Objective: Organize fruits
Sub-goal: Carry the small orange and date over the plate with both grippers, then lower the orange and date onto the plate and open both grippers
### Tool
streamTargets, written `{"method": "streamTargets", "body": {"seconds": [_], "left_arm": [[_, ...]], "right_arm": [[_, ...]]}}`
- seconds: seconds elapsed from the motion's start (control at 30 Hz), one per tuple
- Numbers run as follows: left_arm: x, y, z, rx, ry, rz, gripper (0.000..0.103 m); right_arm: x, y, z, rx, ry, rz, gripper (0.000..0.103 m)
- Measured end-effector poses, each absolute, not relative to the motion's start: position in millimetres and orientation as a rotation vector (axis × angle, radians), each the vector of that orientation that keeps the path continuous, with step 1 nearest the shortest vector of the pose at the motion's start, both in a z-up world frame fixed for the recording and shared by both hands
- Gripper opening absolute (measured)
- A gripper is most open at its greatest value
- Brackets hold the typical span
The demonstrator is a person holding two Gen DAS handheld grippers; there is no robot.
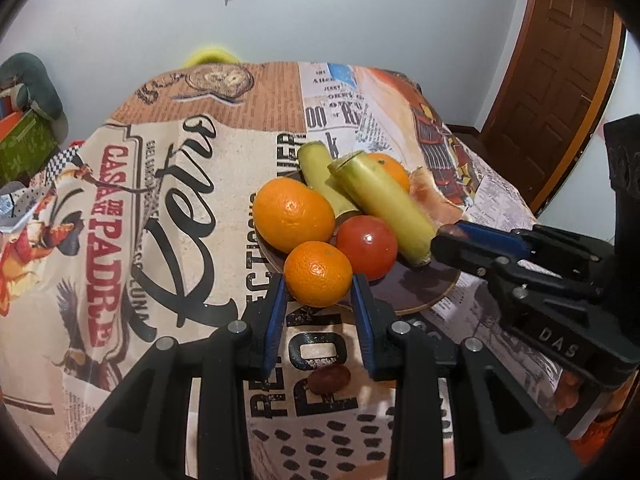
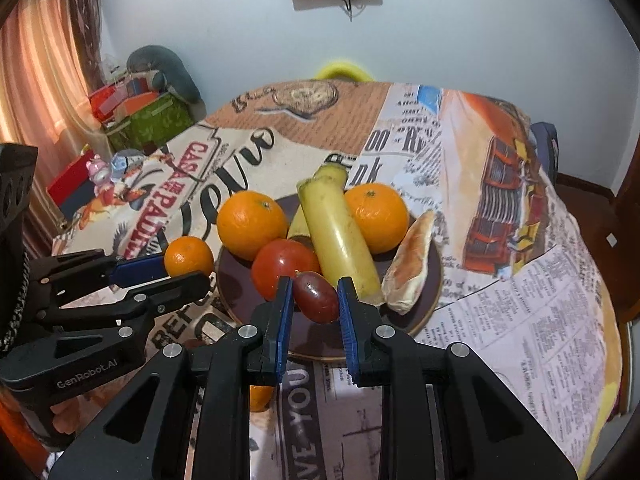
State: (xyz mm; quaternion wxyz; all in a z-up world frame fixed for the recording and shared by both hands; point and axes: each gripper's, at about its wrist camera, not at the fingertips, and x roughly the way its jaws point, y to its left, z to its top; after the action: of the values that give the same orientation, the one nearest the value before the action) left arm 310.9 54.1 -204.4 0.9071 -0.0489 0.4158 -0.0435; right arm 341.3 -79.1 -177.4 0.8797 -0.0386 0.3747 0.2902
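Observation:
A dark brown plate (image 1: 424,292) (image 2: 426,304) holds two big oranges (image 1: 294,218) (image 2: 376,216), a red tomato (image 1: 367,246) (image 2: 282,268), two cut banana pieces (image 1: 384,204) (image 2: 340,240) and a pale bread-like piece (image 2: 410,264). My left gripper (image 1: 320,280) (image 2: 184,270) is shut on a small mandarin (image 1: 318,274) (image 2: 189,256) at the plate's near-left rim. My right gripper (image 2: 315,284) (image 1: 450,234) is shut on a dark red grape (image 2: 316,296), held over the plate's front beside the tomato and the banana.
The table wears a printed newspaper-pattern cloth (image 1: 180,208) (image 2: 520,320). A small brown fruit (image 1: 330,378) lies on the cloth under the left gripper, and an orange fruit (image 2: 260,398) shows under the right one. Boxes (image 2: 152,120) stand beyond the table's left; a wooden door (image 1: 560,80) is right.

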Motion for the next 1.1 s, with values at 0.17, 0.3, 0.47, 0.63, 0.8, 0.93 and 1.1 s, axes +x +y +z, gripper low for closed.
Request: {"method": "streamTargets", "body": {"seconds": [0.17, 0.3, 0.47, 0.63, 0.8, 0.93, 1.1], "left_arm": [[320.4, 56.3, -215.5, -0.105, 0.882, -0.091, 0.032], [326.5, 58.9, -221.3, -0.131, 0.888, -0.08, 0.032], [329.7, 56.9, -222.4, -0.143, 0.88, -0.088, 0.032], [324.8, 52.1, -218.9, -0.122, 0.874, -0.094, 0.032], [313.6, 50.7, -208.5, -0.096, 0.855, -0.093, 0.032], [302.2, 53.5, -197.6, -0.09, 0.835, -0.091, 0.032], [287.0, 62.4, -186.7, -0.095, 0.815, -0.084, 0.032]], "right_arm": [[347.9, -75.4, -189.8, -0.078, 0.817, 0.613, 0.021], [350.9, -74.3, -196.3, -0.078, 0.833, 0.616, 0.021], [352.4, -77.1, -199.5, -0.046, 0.848, 0.628, 0.021], [351.2, -77.2, -198.8, -0.057, 0.857, 0.621, 0.022], [346.8, -82.0, -194.7, -0.051, 0.852, 0.613, 0.025], [339.9, -83.9, -186.4, -0.06, 0.843, 0.616, 0.025], [325.9, -84.1, -173.5, -0.075, 0.814, 0.614, 0.029]]}}
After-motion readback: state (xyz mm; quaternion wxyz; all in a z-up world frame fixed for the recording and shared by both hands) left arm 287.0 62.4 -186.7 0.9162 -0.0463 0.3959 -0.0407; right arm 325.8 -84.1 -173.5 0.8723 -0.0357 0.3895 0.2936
